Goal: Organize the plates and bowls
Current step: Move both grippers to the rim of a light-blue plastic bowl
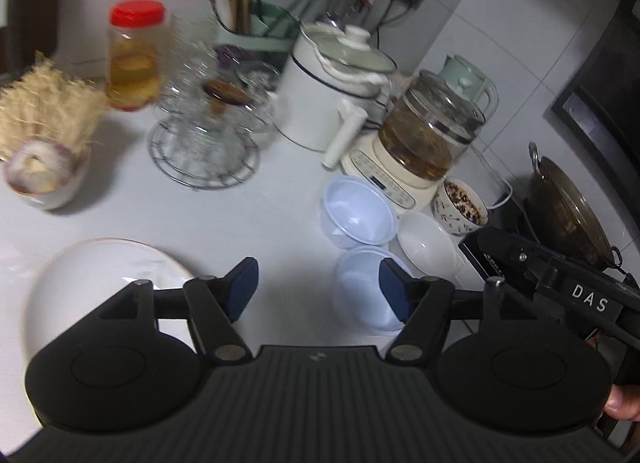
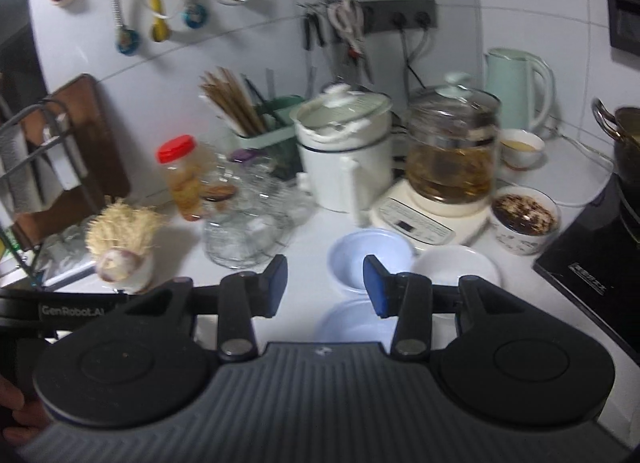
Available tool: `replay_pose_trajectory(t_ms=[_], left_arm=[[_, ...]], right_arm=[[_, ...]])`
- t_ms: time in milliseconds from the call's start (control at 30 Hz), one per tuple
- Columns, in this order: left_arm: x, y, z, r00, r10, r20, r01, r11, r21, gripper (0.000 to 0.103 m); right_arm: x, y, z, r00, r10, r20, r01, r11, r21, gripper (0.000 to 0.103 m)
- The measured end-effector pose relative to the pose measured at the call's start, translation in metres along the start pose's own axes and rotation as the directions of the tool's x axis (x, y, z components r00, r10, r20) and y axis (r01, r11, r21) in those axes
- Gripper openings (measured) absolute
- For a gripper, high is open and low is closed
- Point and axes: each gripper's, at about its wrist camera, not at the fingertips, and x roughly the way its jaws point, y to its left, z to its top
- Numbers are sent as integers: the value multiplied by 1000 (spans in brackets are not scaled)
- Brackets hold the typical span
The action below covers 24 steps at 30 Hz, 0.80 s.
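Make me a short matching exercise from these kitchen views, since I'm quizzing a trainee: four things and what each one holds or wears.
Things:
1. jar
2. patterned bowl
3. glass kettle
4. white pot

States:
A. dark grains inside
B. red cap
C. glass lid
D. brownish liquid

Pairs: 1-B, 2-A, 3-D, 4-C

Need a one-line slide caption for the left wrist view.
Left gripper open and empty above the white counter, between a white plate and three empty bowls.
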Motion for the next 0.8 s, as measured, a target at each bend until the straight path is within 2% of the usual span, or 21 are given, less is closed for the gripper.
replay_pose_trajectory(t_ms=[200,467,733,800], left_arm=[[49,-33,-7,996,8,-85,-8,1000,1,77],[101,-51,-8,984,17,-176,-17,1000,1,77],[134,-56,-6,978,49,-202,-45,999,27,74],[139,-53,-8,978,76,-193,-73,997,25,68]], right_arm=[[21,-52,-10,996,-19,-85,25,997,71,45],[45,-100,-31,985,-11,-170,44,980,193,45],[70,-117,-44,975,46,-218,13,966,259,44],[76,-114,-47,971,73,-227,-12,966,258,40]])
